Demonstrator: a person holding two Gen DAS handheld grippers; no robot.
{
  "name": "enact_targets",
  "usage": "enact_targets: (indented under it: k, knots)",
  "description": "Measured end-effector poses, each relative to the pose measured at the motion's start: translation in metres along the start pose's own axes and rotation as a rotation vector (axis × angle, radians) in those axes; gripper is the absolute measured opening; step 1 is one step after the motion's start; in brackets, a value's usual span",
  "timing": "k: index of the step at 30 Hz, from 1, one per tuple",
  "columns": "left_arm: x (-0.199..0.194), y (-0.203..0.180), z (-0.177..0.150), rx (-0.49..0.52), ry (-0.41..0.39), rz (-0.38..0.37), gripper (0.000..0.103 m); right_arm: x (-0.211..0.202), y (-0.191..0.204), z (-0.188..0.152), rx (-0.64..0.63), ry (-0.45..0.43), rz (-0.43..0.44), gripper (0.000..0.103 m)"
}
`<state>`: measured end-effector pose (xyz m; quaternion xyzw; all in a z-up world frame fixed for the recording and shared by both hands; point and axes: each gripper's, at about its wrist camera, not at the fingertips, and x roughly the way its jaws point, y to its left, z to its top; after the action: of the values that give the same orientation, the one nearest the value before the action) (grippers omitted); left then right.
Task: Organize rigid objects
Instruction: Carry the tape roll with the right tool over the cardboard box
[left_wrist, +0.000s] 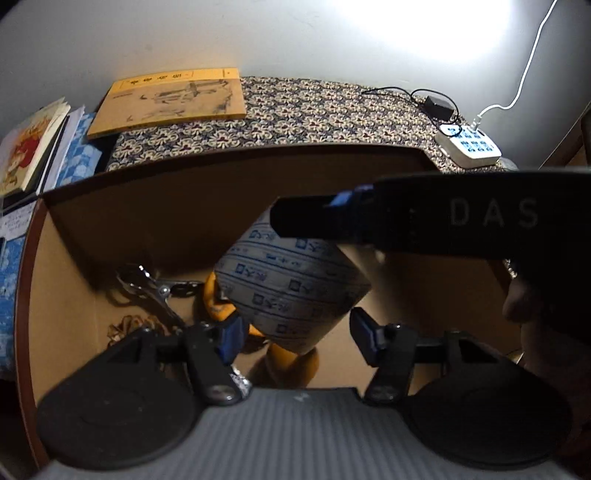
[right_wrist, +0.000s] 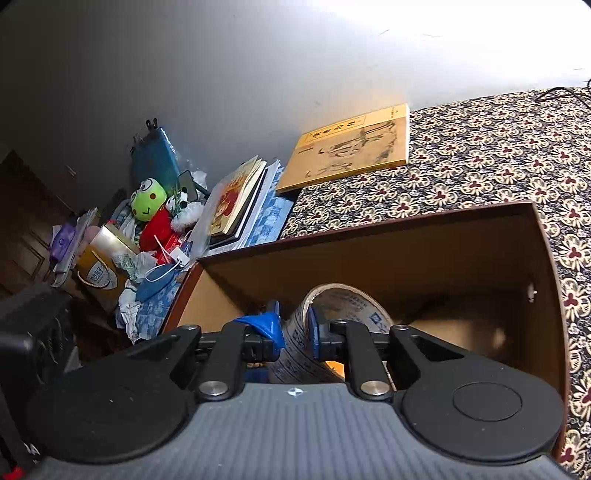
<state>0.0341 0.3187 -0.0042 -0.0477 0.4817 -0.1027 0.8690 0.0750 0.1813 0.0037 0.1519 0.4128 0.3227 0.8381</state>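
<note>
the right gripper (right_wrist: 297, 328) pinches the wall of a printed tape roll (right_wrist: 343, 299), holding it inside the open cardboard box (right_wrist: 406, 225) on the patterned cloth (right_wrist: 480, 162). the left gripper (left_wrist: 295, 332) hangs spread and empty above pliers (left_wrist: 155, 291).

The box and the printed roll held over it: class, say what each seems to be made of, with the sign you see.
Box: likely corrugated cardboard, with matte brown walls and thin folded edges.
Printed roll: probably packing tape, slightly glossy, with repeated blue print and a tan, card-like core. The right gripper pinches its wall.
</note>
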Motion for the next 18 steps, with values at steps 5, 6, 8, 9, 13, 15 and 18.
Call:
enact_targets:
  k: [5,6,8,9,13,15,18]
  knots:
    - [-0.017,0.015,-0.004,-0.011,-0.018,0.049,0.066,0.008,0.009,0.004,0.004,0.016,0.045,0.000]
    - [-0.022,0.019,-0.005,-0.011,-0.027,0.066,0.066,0.010,0.012,0.005,0.000,0.017,0.045,0.000]
    - [-0.030,0.025,-0.007,-0.017,-0.042,0.075,0.066,0.015,0.017,0.005,-0.004,0.030,0.060,0.000]
    - [-0.033,0.028,-0.008,-0.024,-0.046,0.073,0.066,0.017,0.017,0.005,0.004,0.038,0.071,0.000]
    - [-0.039,0.037,-0.013,-0.045,-0.049,0.091,0.066,0.029,0.033,-0.004,-0.053,0.071,0.066,0.000]
    - [-0.038,0.042,-0.014,-0.064,-0.042,0.086,0.066,0.032,0.035,-0.009,-0.060,0.077,0.064,0.000]
    - [-0.037,0.048,-0.018,-0.084,-0.033,0.087,0.066,0.031,0.032,-0.011,-0.034,0.069,0.060,0.000]
